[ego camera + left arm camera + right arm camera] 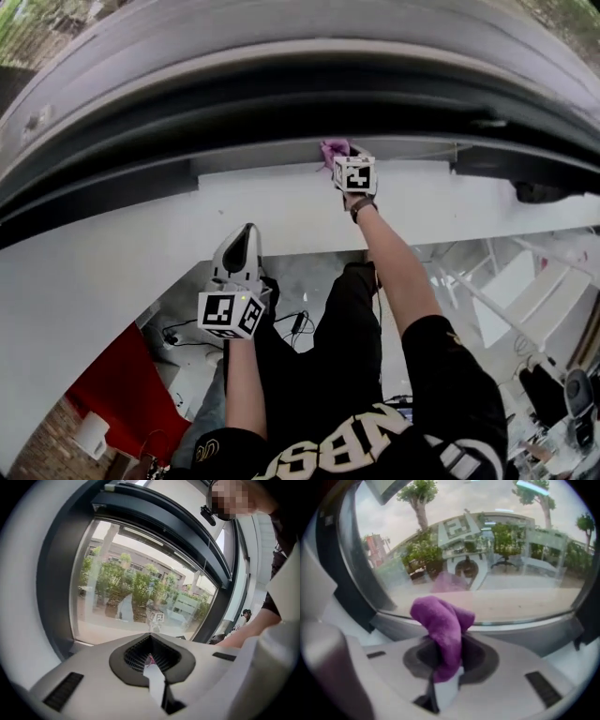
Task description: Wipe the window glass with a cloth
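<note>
1. Right gripper (447, 666): jaws clamped on the purple cloth (443, 630). The lower end is pinched between them and a folded wad bulges out past the tips. Likely held that way so soft cloth, not hard plastic, meets the pane.
2. Cloth location: in the head view the right arm is stretched forward and the purple cloth (334, 149) sits where the white sill (187, 216) meets the dark window frame (281, 103). That puts it at the bottom edge of the window glass (487, 550).
3. Contact: a faint purple reflection shows in the glass just above the wad, so the cloth is close. I can't confirm it is touching. It looks level with the bottom frame rail, not on the pane itself.
4. Left gripper (151, 663): jaws together, not gripping anything usable. There is a tiny pink speck at the seam that I can't identify.
5. Left gripper position: in the head view the left gripper (246, 234) is pulled back near the body, over the sill edge, well apart from the right gripper (339, 159). Probably parked, since wiping is a one-hand job.
6. Judgement: the wipe is at the start or at the bottom of a stroke. Most of the glass in the left gripper view (140, 583) lies above the cloth.
7. Next move: lift the wad onto the pane, press lightly, sweep. Risk: the jaws' tips scraping the glass if the wad folds back.
</note>
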A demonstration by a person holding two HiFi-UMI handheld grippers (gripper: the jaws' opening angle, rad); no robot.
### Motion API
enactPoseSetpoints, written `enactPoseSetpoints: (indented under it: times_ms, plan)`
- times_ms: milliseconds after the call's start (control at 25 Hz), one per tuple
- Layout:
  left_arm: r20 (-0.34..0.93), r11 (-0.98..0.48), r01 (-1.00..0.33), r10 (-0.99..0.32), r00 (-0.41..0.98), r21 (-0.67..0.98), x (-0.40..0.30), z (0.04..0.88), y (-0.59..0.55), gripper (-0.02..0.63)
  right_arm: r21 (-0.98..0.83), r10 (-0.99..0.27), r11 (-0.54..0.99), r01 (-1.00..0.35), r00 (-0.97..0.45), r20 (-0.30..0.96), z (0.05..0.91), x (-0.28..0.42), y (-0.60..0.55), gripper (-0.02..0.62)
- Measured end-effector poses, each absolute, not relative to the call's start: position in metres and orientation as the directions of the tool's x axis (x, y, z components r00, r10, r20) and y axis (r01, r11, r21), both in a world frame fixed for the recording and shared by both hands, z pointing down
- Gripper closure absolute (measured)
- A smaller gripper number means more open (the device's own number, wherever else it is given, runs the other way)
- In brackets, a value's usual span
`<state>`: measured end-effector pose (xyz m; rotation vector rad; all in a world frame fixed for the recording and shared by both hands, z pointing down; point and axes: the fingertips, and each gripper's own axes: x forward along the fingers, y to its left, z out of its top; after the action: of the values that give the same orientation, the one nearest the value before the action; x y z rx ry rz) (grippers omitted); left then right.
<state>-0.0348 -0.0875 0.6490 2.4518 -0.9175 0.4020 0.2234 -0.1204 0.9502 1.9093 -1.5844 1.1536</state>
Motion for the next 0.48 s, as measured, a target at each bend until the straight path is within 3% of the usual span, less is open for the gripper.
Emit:
enactPoseSetpoints:
  times_ms: [280,480]
  plan:
    - [0.389,-0.749,-0.557,-0.423,0.818,0.359,0.103,0.647,-0.035,0.583,-0.158,-0.508,-0.635,-0.757,0.254,0.823,0.946,0.423,0.0,0.506]
    - [0.37,-0.773,-0.512,-0.381,0.847,0.375,0.173,0.652,-0.01,0.583,-0.145,-0.452,-0.737,-0.66,0.321,0.832,0.939,0.495,0.049,0.506]
